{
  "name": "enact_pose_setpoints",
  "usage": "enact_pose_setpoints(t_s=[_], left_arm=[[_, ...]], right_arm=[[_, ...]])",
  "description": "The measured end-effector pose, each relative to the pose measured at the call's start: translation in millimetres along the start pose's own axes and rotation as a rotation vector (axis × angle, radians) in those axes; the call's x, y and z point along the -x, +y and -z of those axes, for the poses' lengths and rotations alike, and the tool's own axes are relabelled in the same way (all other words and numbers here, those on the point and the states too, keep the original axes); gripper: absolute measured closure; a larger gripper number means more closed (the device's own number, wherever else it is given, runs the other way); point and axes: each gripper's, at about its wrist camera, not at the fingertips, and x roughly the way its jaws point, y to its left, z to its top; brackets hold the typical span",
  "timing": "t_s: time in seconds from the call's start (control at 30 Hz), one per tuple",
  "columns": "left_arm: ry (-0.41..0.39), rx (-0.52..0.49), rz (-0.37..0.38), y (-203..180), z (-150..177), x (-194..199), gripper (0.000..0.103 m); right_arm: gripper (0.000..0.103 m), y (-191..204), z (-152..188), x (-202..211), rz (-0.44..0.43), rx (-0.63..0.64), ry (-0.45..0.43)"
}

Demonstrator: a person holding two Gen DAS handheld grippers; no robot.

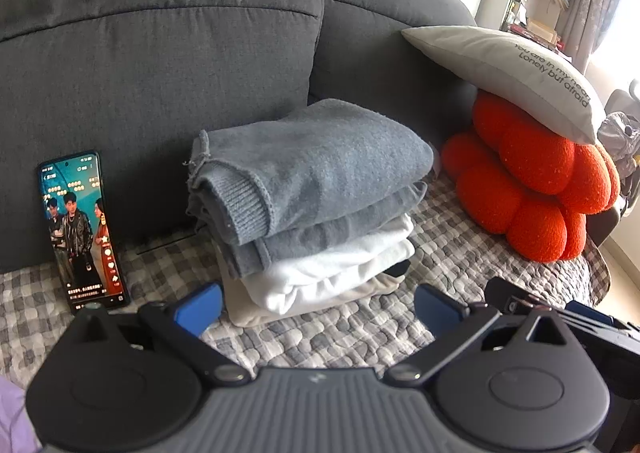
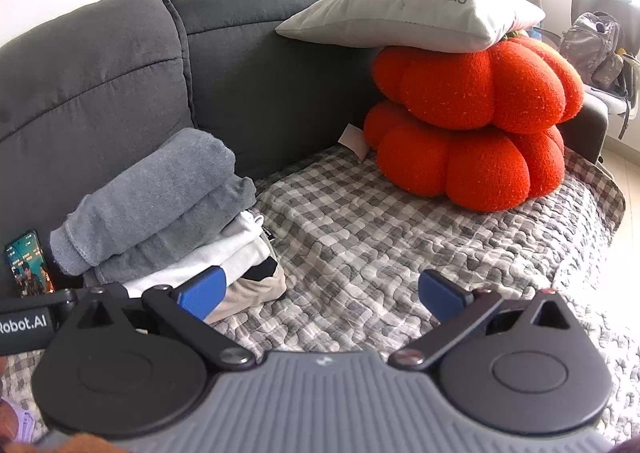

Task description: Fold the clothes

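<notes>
A stack of folded clothes sits on the checked sofa cover (image 1: pixel 340 329) against the dark grey sofa back. A grey sweater (image 1: pixel 312 169) lies on top, a white garment (image 1: pixel 332 269) under it, and a beige piece (image 2: pixel 248 293) at the bottom. My left gripper (image 1: pixel 318 309) hovers just in front of the stack, open, with nothing between its blue pads. My right gripper (image 2: pixel 322 295) is open too, empty, to the right of the stack (image 2: pixel 160 205) and over bare cover (image 2: pixel 360 237).
A phone (image 1: pixel 82 229) with a lit screen leans on the sofa back, left of the stack. An orange puffy cushion (image 2: pixel 476 125) with a grey pillow (image 2: pixel 412 13) on it fills the sofa's right end. A backpack (image 2: pixel 592 45) sits on a chair beyond.
</notes>
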Motion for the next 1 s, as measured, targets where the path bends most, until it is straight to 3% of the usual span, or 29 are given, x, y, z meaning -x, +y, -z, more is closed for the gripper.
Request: enact_pose_setpoints(t_s=[1.0], left_arm=[[0.008, 0.030, 0.018, 2.7, -0.1, -2.1, 0.000]], right_arm=[[0.000, 0.3, 0.5, 0.5, -0.010, -0.007, -0.001]])
